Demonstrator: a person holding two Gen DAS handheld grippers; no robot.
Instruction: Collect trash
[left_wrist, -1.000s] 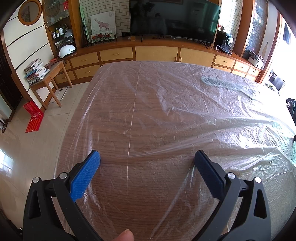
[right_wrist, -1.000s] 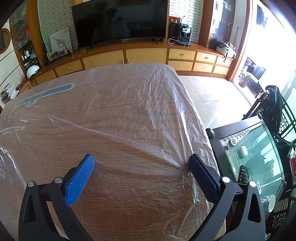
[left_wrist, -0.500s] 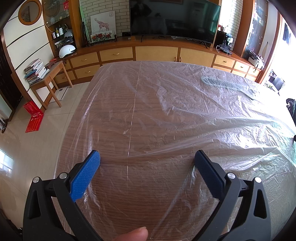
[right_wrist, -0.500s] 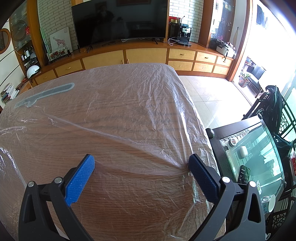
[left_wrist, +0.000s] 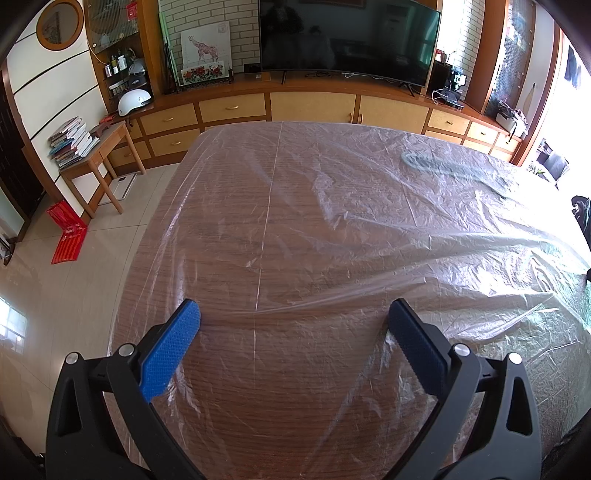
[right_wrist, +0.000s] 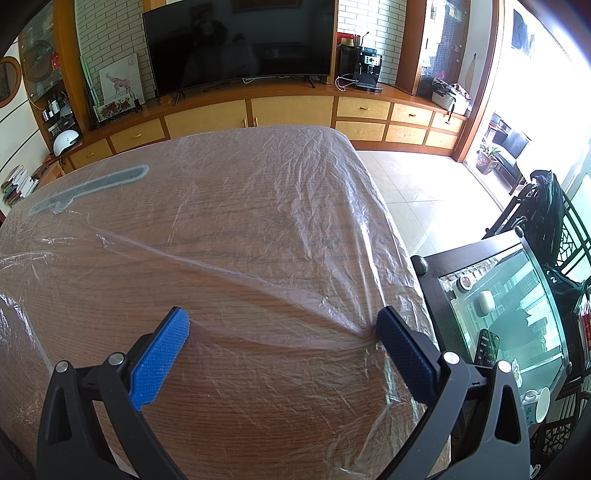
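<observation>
A: Gone from the bottom edge of the left view is the fingertip seen half a second ago; nothing else has shifted.

B: Tool state?

A: Left tool (left_wrist: 291, 350) gapes wide, empty. Right tool (right_wrist: 282, 354) likewise wide and holds nothing, though its right pad touches a ridge in the film (right_wrist: 258, 229).

B: Trash?

A: That film, spread over the whole worktop (left_wrist: 295, 424), is the only candidate; it lies ungathered. A grey strip (left_wrist: 454, 170) lies at the far end, under or within the film, cannot tell. Collection, I judge, has not begun.
</observation>
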